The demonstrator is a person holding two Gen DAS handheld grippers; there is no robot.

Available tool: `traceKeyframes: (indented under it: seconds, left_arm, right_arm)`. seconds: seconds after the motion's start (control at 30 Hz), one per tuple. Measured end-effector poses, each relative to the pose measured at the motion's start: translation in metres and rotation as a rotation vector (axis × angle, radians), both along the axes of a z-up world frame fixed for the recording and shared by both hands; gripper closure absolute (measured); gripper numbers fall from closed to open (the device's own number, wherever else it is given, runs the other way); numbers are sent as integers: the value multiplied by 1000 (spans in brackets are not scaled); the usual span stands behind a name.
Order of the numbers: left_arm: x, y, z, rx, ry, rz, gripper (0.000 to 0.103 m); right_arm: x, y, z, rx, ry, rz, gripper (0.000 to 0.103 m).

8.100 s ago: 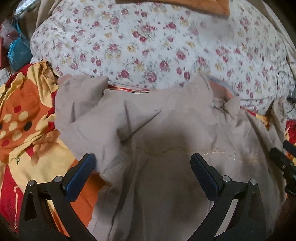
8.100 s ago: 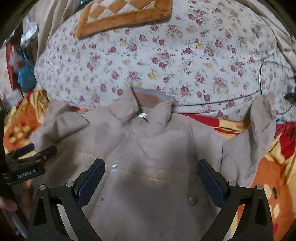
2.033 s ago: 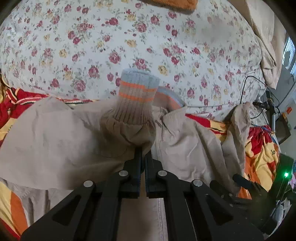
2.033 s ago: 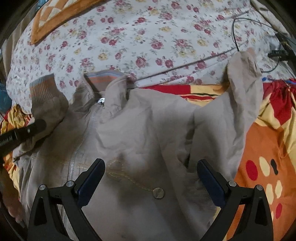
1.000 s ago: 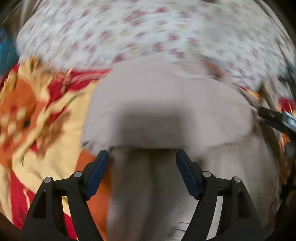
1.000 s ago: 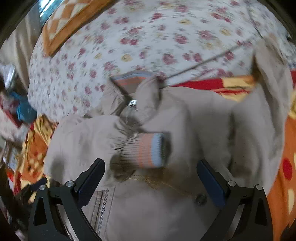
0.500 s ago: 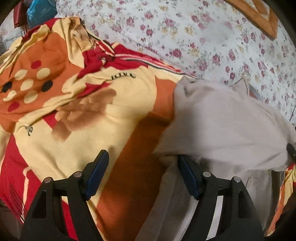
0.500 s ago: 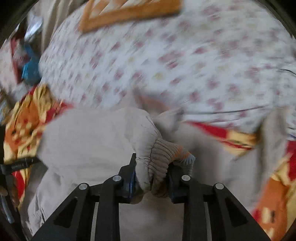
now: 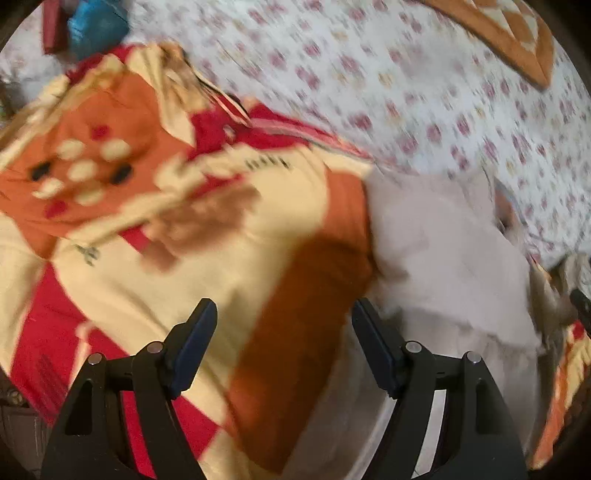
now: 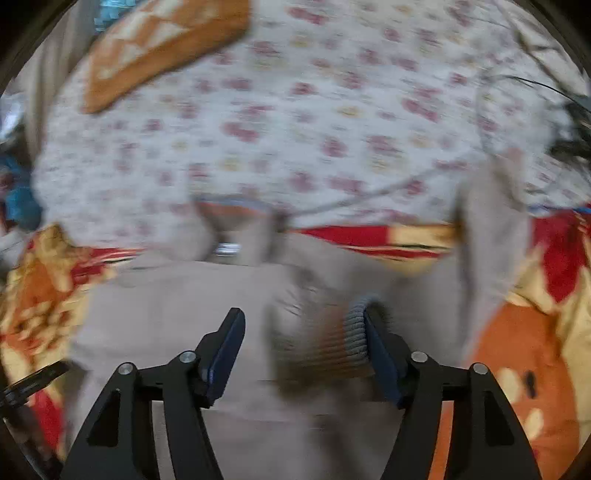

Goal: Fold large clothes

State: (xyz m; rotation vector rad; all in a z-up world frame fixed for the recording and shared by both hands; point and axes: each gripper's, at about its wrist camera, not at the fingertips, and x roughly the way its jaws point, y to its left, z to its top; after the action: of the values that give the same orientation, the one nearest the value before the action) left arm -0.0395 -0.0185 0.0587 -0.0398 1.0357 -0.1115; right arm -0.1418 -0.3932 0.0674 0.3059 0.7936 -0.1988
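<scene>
A beige zip jacket (image 10: pixel 177 306) lies on an orange, red and yellow blanket (image 9: pixel 207 229), collar toward a floral duvet. Its left sleeve is folded across the chest, with the striped ribbed cuff (image 10: pixel 332 336) lying between my right gripper's jaws. My right gripper (image 10: pixel 303 332) is open over the chest, the cuff touching its right finger (image 10: pixel 380 354). The other sleeve (image 10: pixel 491 236) sticks up at the right. My left gripper (image 9: pixel 282 332) is open and empty over the blanket, just left of the jacket's edge (image 9: pixel 443 258). Both views are blurred.
The floral duvet (image 10: pixel 314 110) fills the back, with an orange patterned cushion (image 10: pixel 162 40) on it. A black cable (image 10: pixel 569 110) lies at the far right. Blue and red items (image 9: pixel 92 26) sit at the far left. The blanket spreads to both sides.
My right gripper has opened and let go of the cuff, which now lies on the chest. My left gripper stays open and has shifted slightly over the blanket.
</scene>
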Motion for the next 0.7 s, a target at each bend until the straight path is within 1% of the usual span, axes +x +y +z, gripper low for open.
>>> traceKeyframes:
  seconds: [0.03,0.07,0.1,0.13,0.2,0.27,0.33,0.4,0.43,0.47,0.53,0.57,0.6,0.67,0.7]
  left_arm:
    - [2,0,-1,17,-9,-3,28]
    - [4,-1,-4,28,2,-7,28]
    - [7,2,-8,17,22,-3,28]
    - [8,4,-9,-4,30,1,28]
    - [10,10,-8,-40,39,18,28]
    - [12,18,-3,-60,19,51,28]
    - [13,27,3,-70,-7,91,28]
    - [15,37,7,-88,-24,131,28]
    - [16,44,9,-101,-33,149,28]
    - [16,49,11,-108,-41,165,28]
    - [17,62,15,-116,-59,200,28]
    - [17,67,16,-122,-68,214,28]
    - [19,72,18,-125,-80,230,28]
    - [23,82,22,-118,-103,269,28]
    - [25,87,24,-116,-112,287,28]
  right_arm:
    - [9,20,-2,25,7,92,34]
    - [14,32,-5,35,15,143,35]
    - [18,45,-8,39,22,183,35]
    - [21,65,-12,56,13,248,35]
    - [21,93,-21,140,-2,369,34]
    - [29,131,-37,278,35,529,35]
    - [34,160,-43,296,44,587,35]
    - [45,189,-46,236,37,610,35]
    - [52,200,-48,193,31,593,35]
    - [64,208,-53,174,31,564,34]
    - [84,212,-62,216,40,521,34]
    - [93,216,-64,240,18,504,34]
    - [98,220,-62,244,0,504,34]
    - [106,233,-60,266,-43,541,34]
    - [114,242,-63,282,-39,553,34]
